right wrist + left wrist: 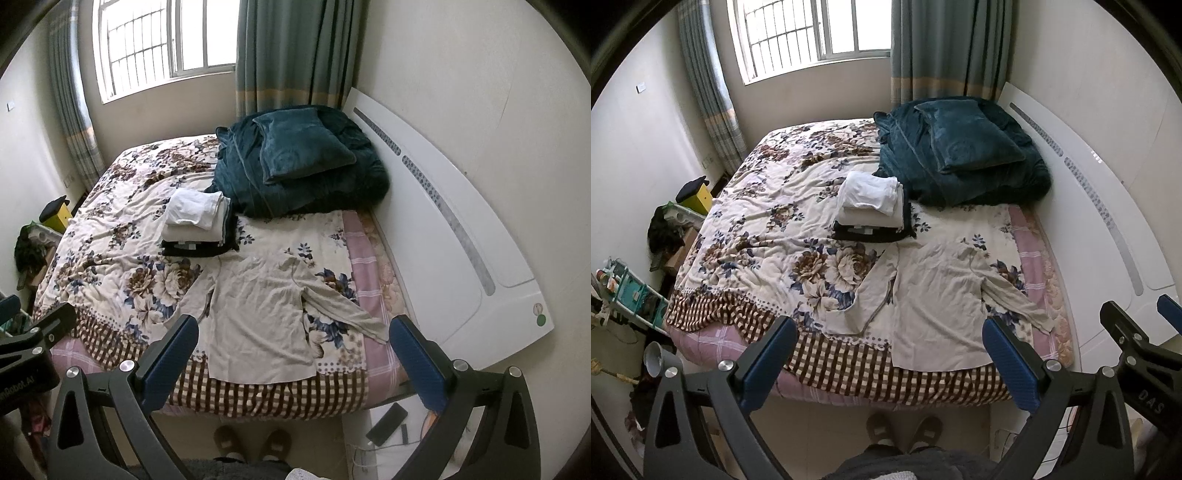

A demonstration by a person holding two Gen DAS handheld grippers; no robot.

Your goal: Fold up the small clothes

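Observation:
A beige long-sleeved shirt (934,295) (258,317) lies spread flat near the bed's front edge, its sleeves angled out to both sides and its hem toward me. Beyond it rests a stack of folded clothes (871,206) (199,221), white pieces over a black one. My left gripper (890,354) hovers open above the bed's front edge, short of the shirt's hem. My right gripper (293,354) is open too, held over the hem and empty. Each gripper shows at the edge of the other's view.
The bed (757,206) carries a floral sheet over a checked blanket. A dark teal quilt and pillow (964,147) (303,158) sit at the back right. A white headboard (461,229) runs along the right. Clutter lines the floor at left (635,288). A person's slippered feet (905,432) stand below.

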